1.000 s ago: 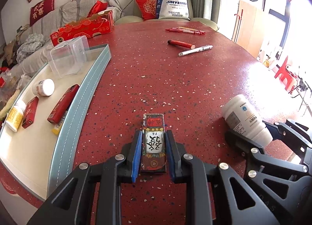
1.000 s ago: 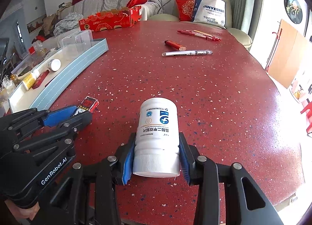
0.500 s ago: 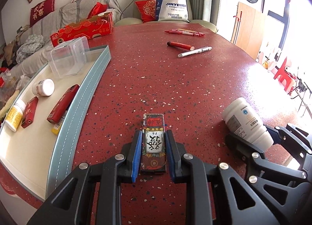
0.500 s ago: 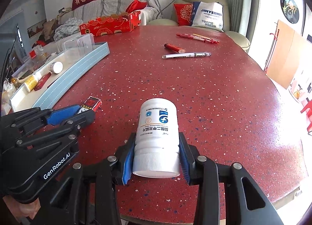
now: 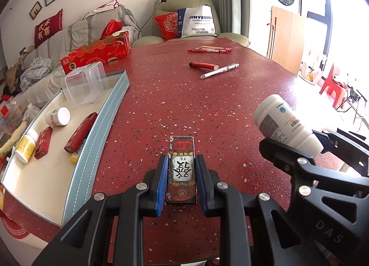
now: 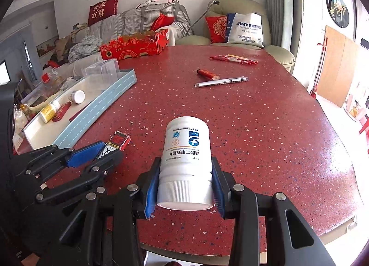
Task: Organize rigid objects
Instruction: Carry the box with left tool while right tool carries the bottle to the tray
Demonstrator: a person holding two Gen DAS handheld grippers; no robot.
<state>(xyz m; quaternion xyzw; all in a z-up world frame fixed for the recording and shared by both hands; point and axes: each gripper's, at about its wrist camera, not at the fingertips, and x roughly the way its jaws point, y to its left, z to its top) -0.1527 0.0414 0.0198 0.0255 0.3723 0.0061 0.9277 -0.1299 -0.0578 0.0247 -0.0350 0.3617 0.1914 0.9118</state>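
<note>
Red speckled table (image 5: 207, 104) filling the view, blue-rimmed tray (image 5: 110, 113) at 9 o'clock. White pill bottle (image 6: 186, 150) clamped cap-first in right claw (image 6: 184, 185). Small printed box (image 5: 182, 166) pinched in left claw (image 5: 181, 185), dead centre.

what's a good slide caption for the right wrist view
Right tool grips a white pill bottle above the red table; left tool holds a small box.
</note>
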